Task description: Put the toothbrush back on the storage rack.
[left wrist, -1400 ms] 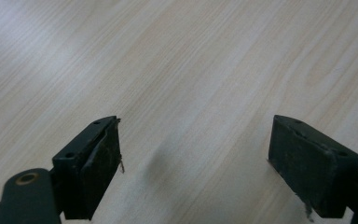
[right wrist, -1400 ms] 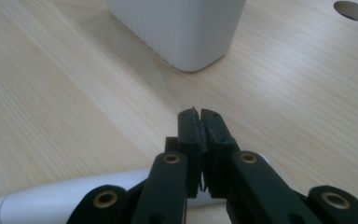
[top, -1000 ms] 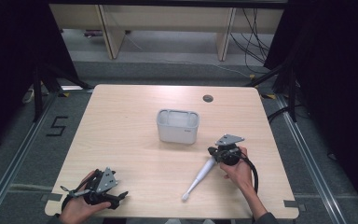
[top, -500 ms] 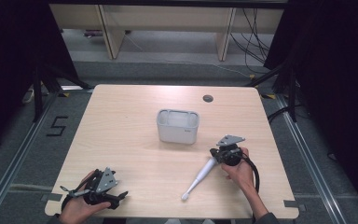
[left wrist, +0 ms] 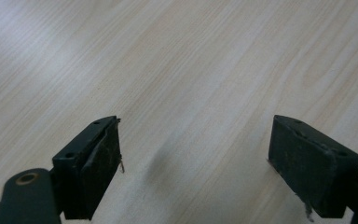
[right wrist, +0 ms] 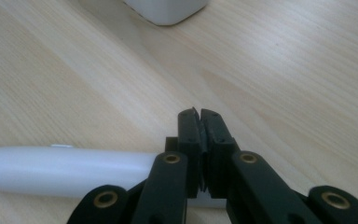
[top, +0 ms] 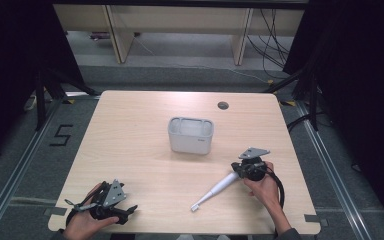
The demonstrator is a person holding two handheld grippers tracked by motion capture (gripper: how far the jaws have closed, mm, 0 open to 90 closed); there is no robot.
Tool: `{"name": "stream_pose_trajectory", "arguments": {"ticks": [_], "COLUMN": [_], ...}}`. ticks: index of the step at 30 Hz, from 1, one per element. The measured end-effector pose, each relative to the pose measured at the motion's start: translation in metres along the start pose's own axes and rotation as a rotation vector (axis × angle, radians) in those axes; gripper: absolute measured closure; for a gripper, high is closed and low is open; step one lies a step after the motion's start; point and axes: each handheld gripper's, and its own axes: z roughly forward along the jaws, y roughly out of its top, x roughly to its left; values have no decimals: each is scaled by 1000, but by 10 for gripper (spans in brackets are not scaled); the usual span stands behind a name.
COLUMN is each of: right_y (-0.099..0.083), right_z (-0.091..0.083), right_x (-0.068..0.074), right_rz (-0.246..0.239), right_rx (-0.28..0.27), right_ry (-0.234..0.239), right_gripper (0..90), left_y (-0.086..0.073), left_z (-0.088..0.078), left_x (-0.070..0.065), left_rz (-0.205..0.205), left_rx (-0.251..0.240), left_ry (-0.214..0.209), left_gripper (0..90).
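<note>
A white electric toothbrush [top: 215,190] lies flat on the wooden table [top: 130,130] at the front right, its head toward the front edge. My right gripper [top: 242,166] rests over its thick handle end. In the right gripper view the jaws [right wrist: 199,114] are pressed together with nothing between them, and the toothbrush handle [right wrist: 65,170] passes underneath them to the left. My left gripper [top: 125,210] sits at the front left corner in a hand. It is open in the left gripper view [left wrist: 193,154], with bare wood between its fingers.
A white rectangular container [top: 190,135] stands at the table's middle, and its corner [right wrist: 165,9] shows ahead of the right jaws. A round cable hole [top: 223,105] sits near the far edge. Floor rails run along both sides of the table.
</note>
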Motion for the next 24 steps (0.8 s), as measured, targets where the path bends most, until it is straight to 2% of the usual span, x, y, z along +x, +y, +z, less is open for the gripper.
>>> {"name": "stream_pose_trajectory", "arguments": {"ticks": [1,3,6,9,14,17,18,20,24], "right_y": [-1,-4,-5,-7,-15,-18,-20,-22,-27], "right_z": [-1,-5,-8,-13,-17,-20,-22,-25,-29], "right_x": [1,3,3,5,5,6,5,6,6], "right_rz": [8,4,0,-3,-10,4,-5,20,11], "right_rx": [-4,-1,4,14,13,18,17,20,17], "right_ry": [-2,-5,5,-12,-9,-5,-11,-4,1], "right_gripper": [873,873,872,871,871,870,870,870,870], "left_y": [0,0,0,0,0,0,0,0,0], "left_z": [0,0,0,0,0,0,0,0,0], "left_x": [-1,0,0,-1,-1,-1,-1,-1,-1], "left_rz": [-12,-2,-2,-10,-11,-9,-9,-10,-10], "left_rx": [-2,-1,-2,-3,-3,-3,-2,-3,-3], "left_ry": [-2,-1,0,-2,-2,-3,-4,-3,-2], "left_gripper": [164,164,163,164,164,164,164,164,164]}}
